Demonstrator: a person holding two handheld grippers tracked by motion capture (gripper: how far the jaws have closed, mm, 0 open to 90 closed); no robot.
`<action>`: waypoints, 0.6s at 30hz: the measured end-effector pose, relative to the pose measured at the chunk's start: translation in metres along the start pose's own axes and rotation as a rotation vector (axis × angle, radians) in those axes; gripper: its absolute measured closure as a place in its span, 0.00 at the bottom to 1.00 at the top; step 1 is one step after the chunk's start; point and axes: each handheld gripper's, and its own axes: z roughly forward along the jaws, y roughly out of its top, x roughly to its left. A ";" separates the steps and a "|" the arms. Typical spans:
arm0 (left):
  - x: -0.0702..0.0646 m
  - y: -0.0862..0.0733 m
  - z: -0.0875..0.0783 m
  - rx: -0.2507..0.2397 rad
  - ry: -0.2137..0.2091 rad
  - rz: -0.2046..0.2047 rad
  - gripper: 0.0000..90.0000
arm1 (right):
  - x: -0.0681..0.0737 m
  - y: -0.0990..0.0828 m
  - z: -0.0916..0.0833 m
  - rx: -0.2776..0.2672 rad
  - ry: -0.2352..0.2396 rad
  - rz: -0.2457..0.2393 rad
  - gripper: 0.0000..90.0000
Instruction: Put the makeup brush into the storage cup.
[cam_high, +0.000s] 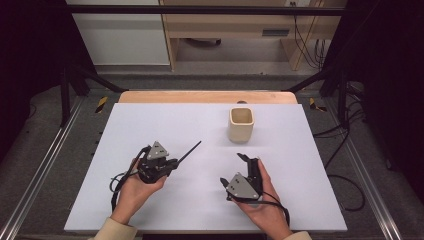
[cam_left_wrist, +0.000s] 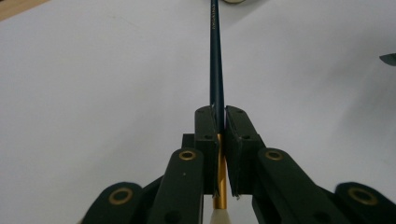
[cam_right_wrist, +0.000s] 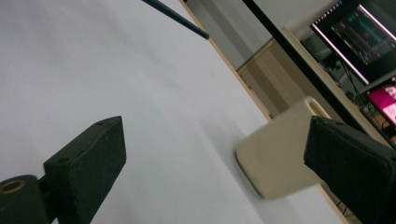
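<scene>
Left gripper (cam_high: 172, 162), near-left on the counter (cam_high: 150, 120): jaws are clamping a pencil (cam_left_wrist: 215, 65) close to its eraser end. In the left gripper view the gold ferrule and pale eraser are sitting behind the pads and the long dark-blue shaft is running out ahead, with small lettering along it. In the high view the pencil is pointing far-right, toward the cup (cam_high: 241, 124).

Handling, judged: light, stiff, thin; lacquered and smooth, so it is likely slipping or pivoting if gripped loosely. A hold so near the end is leaving a long lever; taking it nearer mid-shaft would steady the tip, which is probably fragile.

Right gripper (cam_high: 245, 162), near-right: jaws are standing wide open, nothing between the pads. The cream, square-sided cup is standing upright, far of it, mouth open.
</scene>
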 end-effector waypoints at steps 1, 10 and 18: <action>0.000 -0.001 -0.001 -0.003 -0.002 0.001 0.93 | 0.002 0.004 0.003 -0.008 0.001 -0.030 0.07; -0.006 -0.009 0.005 0.053 -0.024 0.056 0.93 | 0.020 0.021 0.016 -0.041 0.012 -0.164 0.09; -0.018 -0.009 0.009 0.062 -0.063 0.076 0.93 | 0.039 0.025 0.017 -0.032 0.021 -0.252 0.14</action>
